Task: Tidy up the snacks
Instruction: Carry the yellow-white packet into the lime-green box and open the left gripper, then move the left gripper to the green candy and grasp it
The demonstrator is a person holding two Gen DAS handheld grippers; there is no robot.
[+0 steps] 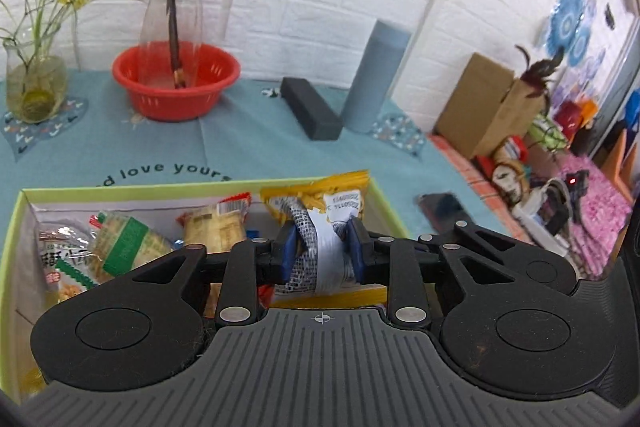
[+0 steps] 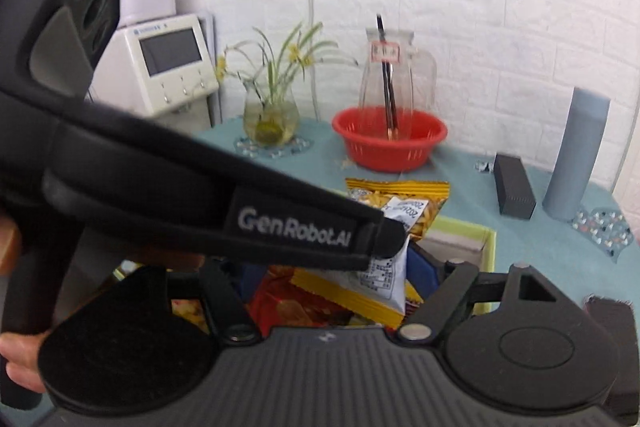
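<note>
Gripping: left gripper (image 1: 322, 254) closed on the yellow snack packet (image 1: 320, 211), blue pads pinching its crumpled middle.
Right gripper: (image 2: 332, 291) largely hidden behind the left gripper's body in the right wrist view; jaws parted about halfway, and whether they hold anything I cannot tell.
Location: packet held over the far right corner of the green-rimmed box (image 1: 24, 227), which sits near on the teal tablecloth (image 1: 240, 135).
Handling: judged light and soft; the film wrapper buckles under the pads, so the contents are probably brittle and easily crushed. Film looks slick.
Where to hold: across the gathered middle or a sealed end, rather than the flat, puffed face.
Appearance: yellow wrapper with serrated end seals, a grey-and-white patterned panel, a white printed label and pictured strip-shaped crisps.
Box contents: green-and-white packet (image 1: 120, 247) and tan packet (image 1: 216, 227) lie at the left and centre.
Surroundings: red basket (image 1: 176, 79) with glass jug (image 1: 180, 7) stands far on the table.
</note>
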